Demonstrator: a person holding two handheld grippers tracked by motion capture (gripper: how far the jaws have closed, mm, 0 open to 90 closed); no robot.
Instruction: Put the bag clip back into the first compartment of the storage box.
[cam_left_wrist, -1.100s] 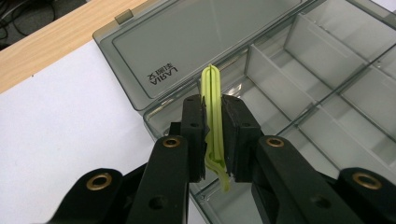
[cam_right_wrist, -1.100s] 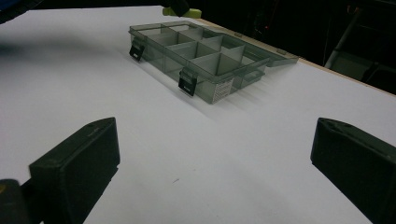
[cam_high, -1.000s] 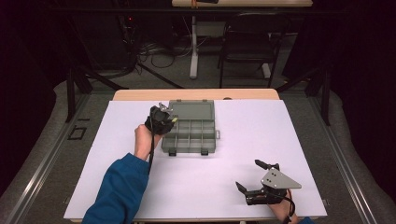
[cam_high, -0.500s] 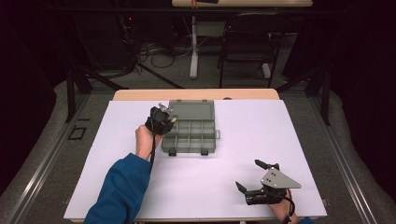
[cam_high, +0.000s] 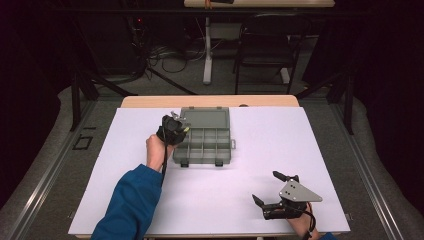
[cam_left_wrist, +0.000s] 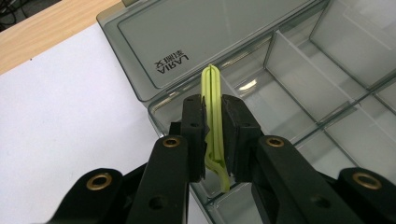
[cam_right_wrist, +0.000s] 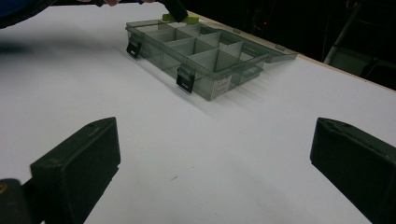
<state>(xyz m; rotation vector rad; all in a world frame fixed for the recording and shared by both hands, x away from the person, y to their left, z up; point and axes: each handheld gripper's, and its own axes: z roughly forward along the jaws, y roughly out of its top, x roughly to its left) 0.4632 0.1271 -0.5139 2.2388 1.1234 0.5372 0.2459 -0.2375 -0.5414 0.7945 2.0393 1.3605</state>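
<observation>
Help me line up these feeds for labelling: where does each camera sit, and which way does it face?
High view: above the table's near edge, facing forward and down on the box; sleeve, both hands and tongs show.
Left gripper view: rides the left tongs, facing the box's corner; jaws pinch a green band.
Right gripper view: low over the sheet, facing the box; open jaws show.
Shared: all three show the box.

It looks like a lab set up for recording: a counter (cam_high: 150, 200) under a white sheet stands among black curtains (cam_high: 30, 75), with cables (cam_high: 165, 55) tangled on the grey floor (cam_high: 200, 87) and a chair (cam_high: 265, 45) behind.
</observation>
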